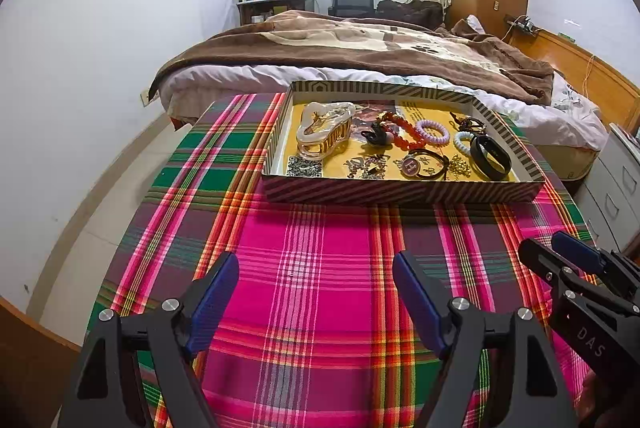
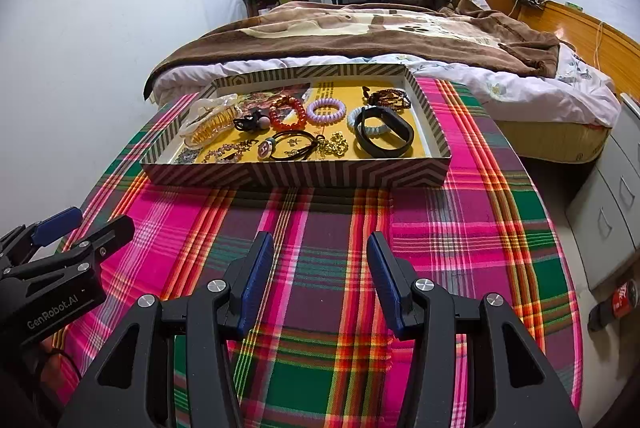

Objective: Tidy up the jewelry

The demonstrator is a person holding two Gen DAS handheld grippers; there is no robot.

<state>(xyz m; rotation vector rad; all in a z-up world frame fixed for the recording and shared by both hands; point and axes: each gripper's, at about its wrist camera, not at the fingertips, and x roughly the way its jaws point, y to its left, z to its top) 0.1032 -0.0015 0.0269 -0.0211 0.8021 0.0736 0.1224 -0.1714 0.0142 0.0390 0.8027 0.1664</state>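
Observation:
A shallow striped box (image 1: 400, 189) (image 2: 296, 173) stands on the plaid cloth at the table's far side. It holds several pieces: a large clear hair claw (image 1: 325, 129) (image 2: 208, 125), a red bead bracelet (image 1: 408, 131) (image 2: 286, 113), a lilac coil hair tie (image 1: 433, 131) (image 2: 326, 111), a black band (image 1: 490, 155) (image 2: 383, 131), a gold chain (image 1: 459, 165) (image 2: 334, 143) and a round pendant (image 1: 410, 165) (image 2: 265, 147). My left gripper (image 1: 316, 282) is open and empty above the cloth, short of the box. My right gripper (image 2: 320, 264) is open and empty beside it.
The plaid tablecloth (image 1: 320, 268) (image 2: 460, 228) covers a round table. A bed with a brown blanket (image 1: 360, 43) lies just behind the box. Grey drawers (image 2: 612, 203) stand at the right. The right gripper shows in the left wrist view (image 1: 560, 256).

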